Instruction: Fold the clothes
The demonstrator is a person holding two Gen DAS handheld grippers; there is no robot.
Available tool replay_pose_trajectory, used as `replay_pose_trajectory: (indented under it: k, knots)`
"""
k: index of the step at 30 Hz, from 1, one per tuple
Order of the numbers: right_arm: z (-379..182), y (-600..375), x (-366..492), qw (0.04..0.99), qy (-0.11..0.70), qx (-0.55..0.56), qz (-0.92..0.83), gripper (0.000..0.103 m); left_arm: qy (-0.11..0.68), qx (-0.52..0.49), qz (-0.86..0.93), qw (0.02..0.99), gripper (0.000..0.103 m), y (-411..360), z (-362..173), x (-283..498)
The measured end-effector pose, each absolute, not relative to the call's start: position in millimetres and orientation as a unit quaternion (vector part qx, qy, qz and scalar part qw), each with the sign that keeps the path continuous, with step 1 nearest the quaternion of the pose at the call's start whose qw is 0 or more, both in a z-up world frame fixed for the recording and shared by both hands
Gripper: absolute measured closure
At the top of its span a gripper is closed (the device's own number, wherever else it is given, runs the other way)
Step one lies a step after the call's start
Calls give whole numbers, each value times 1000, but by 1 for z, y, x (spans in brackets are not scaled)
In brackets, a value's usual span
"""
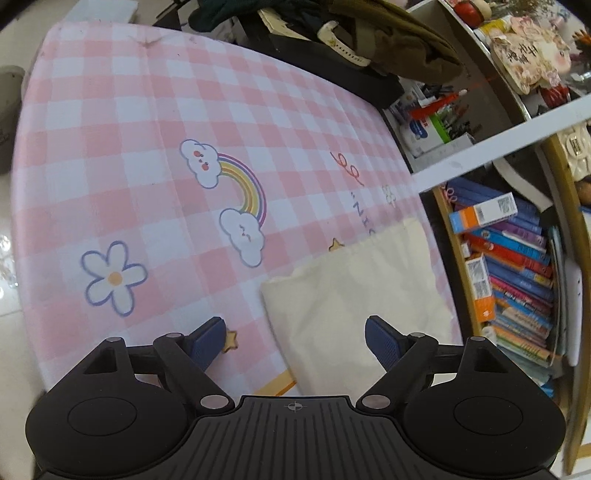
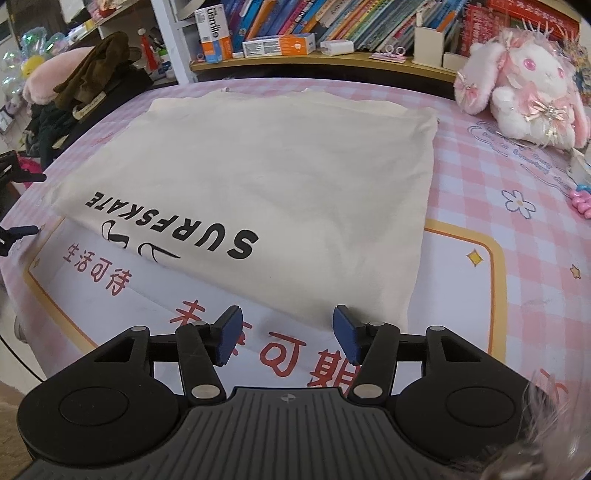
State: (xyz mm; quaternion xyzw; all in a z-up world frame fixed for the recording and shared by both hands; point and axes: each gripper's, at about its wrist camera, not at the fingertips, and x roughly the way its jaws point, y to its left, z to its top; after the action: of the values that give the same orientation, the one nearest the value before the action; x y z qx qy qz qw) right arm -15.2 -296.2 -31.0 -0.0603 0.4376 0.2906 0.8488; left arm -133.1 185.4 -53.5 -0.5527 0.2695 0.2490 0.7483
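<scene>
A cream garment (image 2: 258,177) printed "SURFSKATE" lies flat in a folded rectangle on the pink checked mat (image 2: 498,229). My right gripper (image 2: 288,334) is open just above its near edge, with nothing between the blue pads. In the left wrist view the same cream garment (image 1: 362,295) lies at the lower right of the mat (image 1: 147,147). My left gripper (image 1: 295,343) is open over the garment's near left corner and holds nothing. The left gripper's fingertips (image 2: 22,203) show at the far left edge of the right wrist view.
A pink and white plush rabbit (image 2: 524,81) sits on the mat's far right. Dark and olive clothes (image 2: 92,77) are piled at the far left. A bookshelf (image 2: 332,22) packed with books and boxes runs behind the mat. Small pink trinkets (image 2: 581,201) lie at the right edge.
</scene>
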Motion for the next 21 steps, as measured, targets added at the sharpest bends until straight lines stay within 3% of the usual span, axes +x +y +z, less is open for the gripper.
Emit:
replay_pose_trajectory:
  k: [5, 13, 21]
  knots:
    - [-27, -281, -15, 859, 437, -66, 259, 43, 285, -547, 212, 758, 18, 191, -55, -125]
    - [-14, -214, -25, 872, 426, -82, 228, 24, 309, -535, 150, 772, 15, 199, -57, -112]
    - [-10, -121, -46, 857, 416, -130, 275, 23, 355, -574, 79, 734, 13, 228, -69, -104]
